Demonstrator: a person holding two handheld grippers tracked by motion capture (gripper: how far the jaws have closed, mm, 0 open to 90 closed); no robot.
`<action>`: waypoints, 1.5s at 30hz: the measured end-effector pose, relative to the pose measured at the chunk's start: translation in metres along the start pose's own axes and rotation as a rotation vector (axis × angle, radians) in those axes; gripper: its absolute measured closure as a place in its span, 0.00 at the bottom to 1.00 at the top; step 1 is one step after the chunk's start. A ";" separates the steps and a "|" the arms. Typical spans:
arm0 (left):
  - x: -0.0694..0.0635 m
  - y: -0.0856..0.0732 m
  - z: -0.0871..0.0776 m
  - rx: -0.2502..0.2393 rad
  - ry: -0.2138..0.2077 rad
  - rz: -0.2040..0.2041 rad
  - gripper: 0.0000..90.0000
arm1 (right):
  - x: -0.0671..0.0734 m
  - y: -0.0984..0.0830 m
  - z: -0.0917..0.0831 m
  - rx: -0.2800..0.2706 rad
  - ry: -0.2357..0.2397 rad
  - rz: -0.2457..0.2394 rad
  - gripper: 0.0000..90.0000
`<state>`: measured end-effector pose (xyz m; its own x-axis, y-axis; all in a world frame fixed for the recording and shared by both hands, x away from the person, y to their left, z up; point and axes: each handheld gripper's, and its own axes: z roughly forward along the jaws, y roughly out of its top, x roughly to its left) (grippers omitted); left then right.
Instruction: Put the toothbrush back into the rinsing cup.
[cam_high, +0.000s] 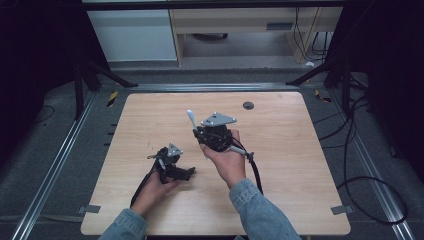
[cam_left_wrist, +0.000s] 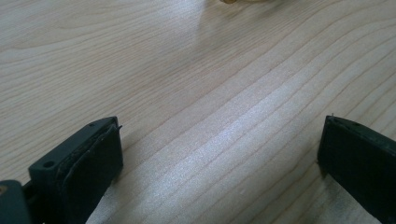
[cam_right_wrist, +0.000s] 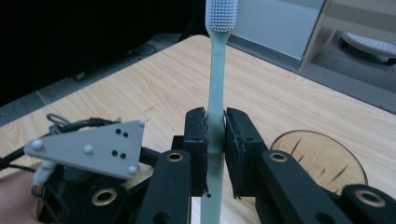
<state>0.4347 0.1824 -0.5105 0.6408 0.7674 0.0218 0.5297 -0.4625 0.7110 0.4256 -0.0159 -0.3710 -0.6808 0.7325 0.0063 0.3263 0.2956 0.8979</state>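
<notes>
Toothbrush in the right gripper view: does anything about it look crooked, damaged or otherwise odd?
Nothing stands out. The pale green toothbrush stands upright, clamped by its handle between the right gripper's fingers, bristle head on top. It looks straight and intact. A round brownish glass sits on the wooden table behind.

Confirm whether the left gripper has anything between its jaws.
No: in the left gripper view, the left gripper has its jaws wide apart with just the bare wooden table between them.
</notes>
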 end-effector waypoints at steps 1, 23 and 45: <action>0.000 0.000 0.000 0.000 0.000 0.000 0.00 | 0.001 0.001 0.001 -0.006 0.000 0.004 0.88; 0.000 0.000 0.000 0.000 0.003 0.001 0.00 | 0.013 0.010 0.012 -0.175 -0.044 0.005 0.88; 0.000 0.000 0.000 -0.002 0.002 -0.005 0.00 | 0.007 0.021 0.011 -0.291 -0.081 -0.017 0.88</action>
<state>0.4351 0.1822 -0.5105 0.6370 0.7706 0.0199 0.5318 -0.4580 0.7124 0.4349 0.0024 -0.3572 -0.6264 0.7787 -0.0342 0.1057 0.1283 0.9861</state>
